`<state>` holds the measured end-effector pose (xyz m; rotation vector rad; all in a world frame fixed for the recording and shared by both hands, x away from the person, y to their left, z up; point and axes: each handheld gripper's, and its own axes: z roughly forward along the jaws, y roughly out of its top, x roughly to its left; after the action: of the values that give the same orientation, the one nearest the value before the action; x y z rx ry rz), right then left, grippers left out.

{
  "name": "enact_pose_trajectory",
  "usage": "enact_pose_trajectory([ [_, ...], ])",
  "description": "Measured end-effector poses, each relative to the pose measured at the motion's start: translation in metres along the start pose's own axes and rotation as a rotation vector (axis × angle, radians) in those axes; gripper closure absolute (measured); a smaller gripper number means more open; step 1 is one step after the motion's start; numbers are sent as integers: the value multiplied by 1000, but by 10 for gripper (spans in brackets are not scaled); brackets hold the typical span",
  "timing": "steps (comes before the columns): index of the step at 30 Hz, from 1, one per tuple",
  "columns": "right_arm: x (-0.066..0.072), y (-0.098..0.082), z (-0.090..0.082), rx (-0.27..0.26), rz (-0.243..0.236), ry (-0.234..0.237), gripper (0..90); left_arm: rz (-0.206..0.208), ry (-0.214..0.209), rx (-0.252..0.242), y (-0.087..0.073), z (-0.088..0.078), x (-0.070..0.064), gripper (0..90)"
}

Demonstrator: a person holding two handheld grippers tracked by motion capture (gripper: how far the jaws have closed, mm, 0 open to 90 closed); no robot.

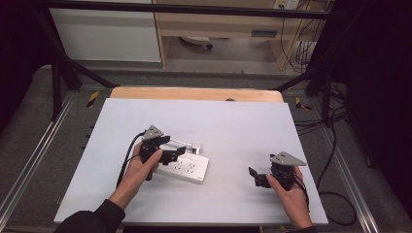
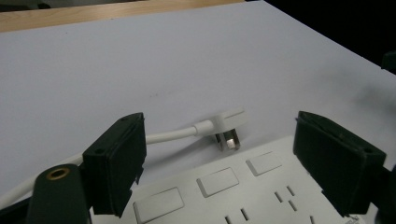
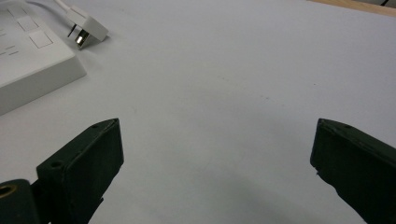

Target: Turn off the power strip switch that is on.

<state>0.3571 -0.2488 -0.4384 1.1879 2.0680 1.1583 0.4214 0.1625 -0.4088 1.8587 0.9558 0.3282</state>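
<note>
A white power strip lies flat on the white table sheet, left of centre. Its white plug rests on the sheet just behind it, on a short white cable. My left gripper hovers over the strip's left end with its jaws open. In the left gripper view the strip and the plug lie between and beyond the left gripper, and nothing is held. My right gripper stands open at the right, apart from the strip. The right gripper faces bare sheet, with the strip and plug far left.
A wooden board edge runs along the far side of the sheet. Metal frame rails flank the table, and black cables trail on the floor at the right. Shelving stands behind.
</note>
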Motion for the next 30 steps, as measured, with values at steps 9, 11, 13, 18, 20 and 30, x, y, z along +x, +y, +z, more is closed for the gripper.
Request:
enact_pose_trajectory([
  [9, 1, 0, 0, -1, -3, 2, 31, 11, 1, -41, 5, -7, 0, 173],
  [11, 1, 0, 0, 0, -5, 2, 30, 4, -6, -50, 6, -10, 1, 172],
  [13, 1, 0, 0, 1, -6, 2, 30, 8, -9, -49, 8, -12, 1, 157],
  [18, 2, 0, 0, 2, -8, 2, 30, 7, -11, -58, 10, -18, 3, 92],
  [20, 1, 1, 0, 1, -6, 2, 30, -3, -9, -73, 11, -23, 5, 72],
  [30, 1, 1, 1, 1, -6, 5, 30, -11, 13, -106, 18, -38, 8, 79],
])
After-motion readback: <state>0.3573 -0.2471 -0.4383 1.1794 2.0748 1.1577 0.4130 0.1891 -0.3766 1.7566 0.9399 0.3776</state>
